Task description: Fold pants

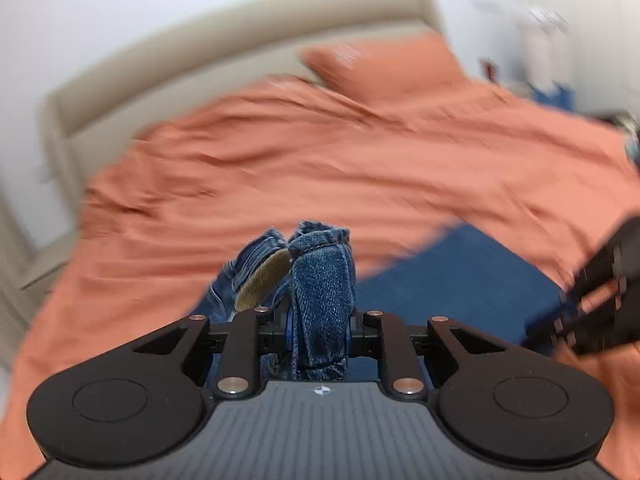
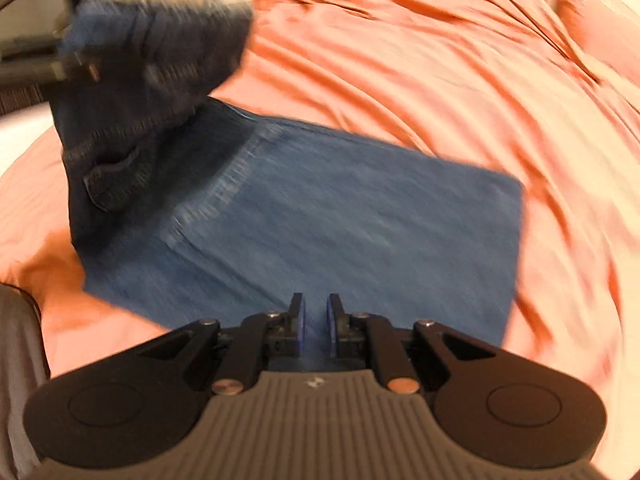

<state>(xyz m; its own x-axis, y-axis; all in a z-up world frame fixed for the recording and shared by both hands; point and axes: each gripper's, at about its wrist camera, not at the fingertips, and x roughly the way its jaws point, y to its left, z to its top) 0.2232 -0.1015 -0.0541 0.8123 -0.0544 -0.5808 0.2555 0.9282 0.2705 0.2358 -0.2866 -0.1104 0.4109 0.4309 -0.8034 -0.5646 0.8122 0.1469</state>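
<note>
1. Left claw point(image 1: 320, 320) is clamped on a bunched end of the pants point(image 2: 320, 224), lifting it to fold.
2. Right claw point(image 2: 316, 326), nearly closed and empty, hovers above the denim lying on the bed point(image 2: 400, 60).

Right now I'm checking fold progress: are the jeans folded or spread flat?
Partly folded. The left gripper clamps a bunched end of the jeans, lifted above the part lying flat on the orange bedspread.
</note>
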